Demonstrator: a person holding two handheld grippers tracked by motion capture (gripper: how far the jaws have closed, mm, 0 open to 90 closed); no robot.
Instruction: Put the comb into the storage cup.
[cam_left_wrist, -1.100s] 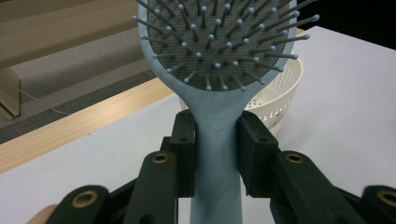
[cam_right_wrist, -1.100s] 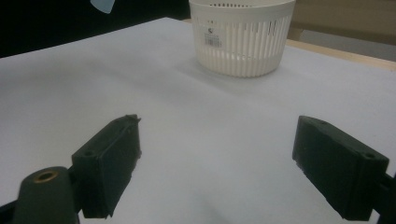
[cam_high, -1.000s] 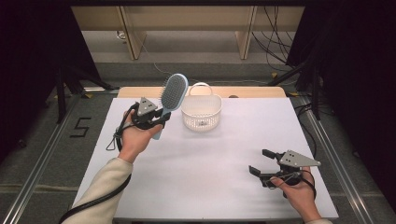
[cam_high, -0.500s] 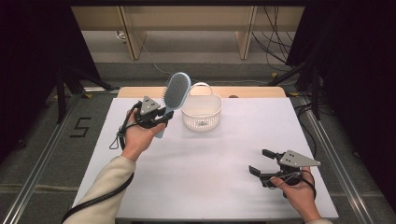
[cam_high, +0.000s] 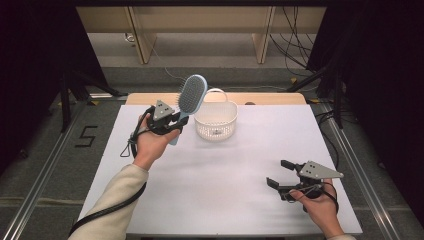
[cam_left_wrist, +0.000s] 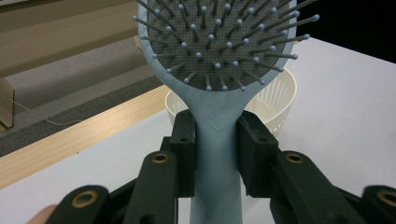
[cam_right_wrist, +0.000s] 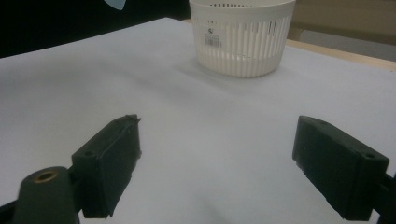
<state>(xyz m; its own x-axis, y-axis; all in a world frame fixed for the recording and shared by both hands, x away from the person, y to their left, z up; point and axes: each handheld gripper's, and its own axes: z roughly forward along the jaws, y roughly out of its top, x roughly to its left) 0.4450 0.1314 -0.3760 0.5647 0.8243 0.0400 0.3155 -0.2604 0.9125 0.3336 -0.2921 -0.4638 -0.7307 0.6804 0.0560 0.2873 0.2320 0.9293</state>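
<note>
A light blue hairbrush (cam_high: 191, 95) stands upright in the air at the far left of the table, its bristled head (cam_left_wrist: 219, 42) up. My left gripper (cam_high: 176, 123) is shut on the brush's handle (cam_left_wrist: 217, 154), just left of a white slotted basket (cam_high: 216, 120). The basket's rim (cam_left_wrist: 286, 84) shows behind the brush in the left gripper view. Near the front right of the table my right gripper (cam_high: 279, 173) rests low and open, nothing between its fingers (cam_right_wrist: 343, 163). The basket (cam_right_wrist: 243, 35) lies ahead of it.
A white sheet (cam_high: 225, 175) covers the table, with a wooden strip (cam_high: 270, 98) along the far edge. Wooden shelving legs (cam_high: 142, 40) and cables (cam_high: 295, 45) stand on the floor behind. A metal rail (cam_high: 40, 170) runs along the left side.
My left gripper has carried the hairbrush slightly right and up, closer to the basket. The right gripper has stayed where it was.
</note>
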